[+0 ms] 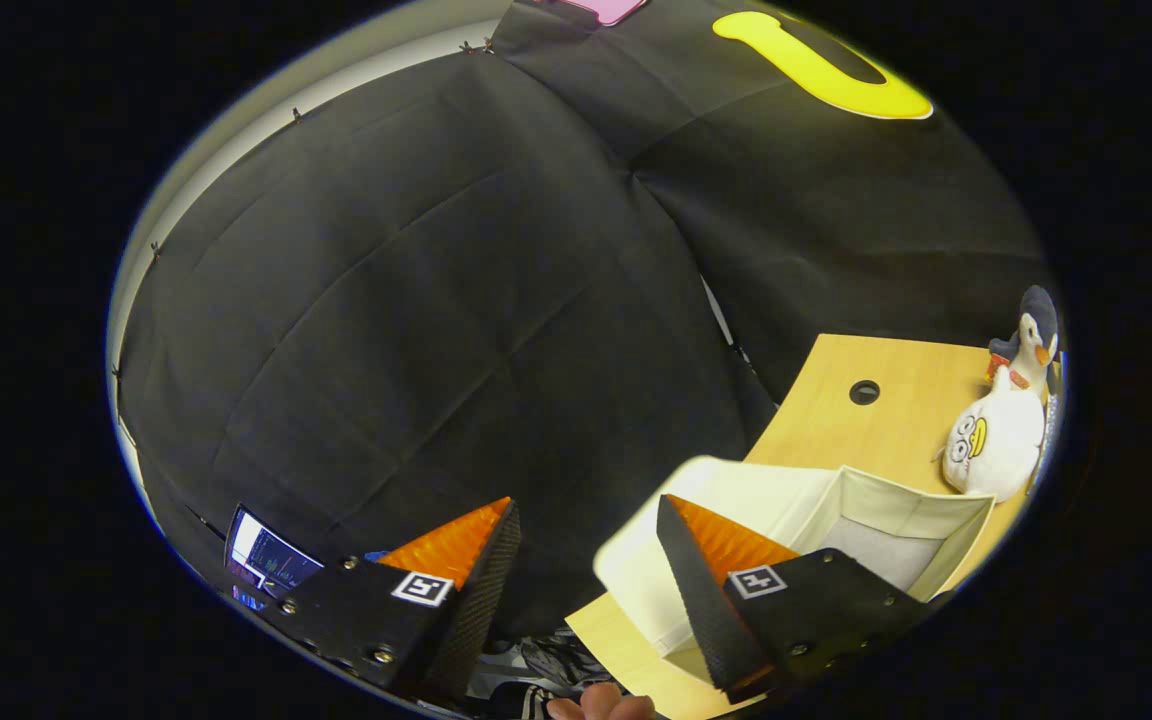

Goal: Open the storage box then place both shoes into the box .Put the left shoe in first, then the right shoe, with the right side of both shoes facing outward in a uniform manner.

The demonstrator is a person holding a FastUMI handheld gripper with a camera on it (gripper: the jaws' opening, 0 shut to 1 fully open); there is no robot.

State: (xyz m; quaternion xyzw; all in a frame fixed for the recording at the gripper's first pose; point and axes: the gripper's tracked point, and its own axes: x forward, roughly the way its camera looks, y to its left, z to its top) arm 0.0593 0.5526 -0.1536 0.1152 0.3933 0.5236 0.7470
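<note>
Cream fabric box [836, 510] sits open just beyond the right finger (soft walls, likely light); grip a shoe by its collar. Gripper [586, 560] spread wide, holding nothing.

Open storage box [866, 520] beyond the spread, empty claw [586, 560]; plush toy [996, 440] near its far side.
</note>
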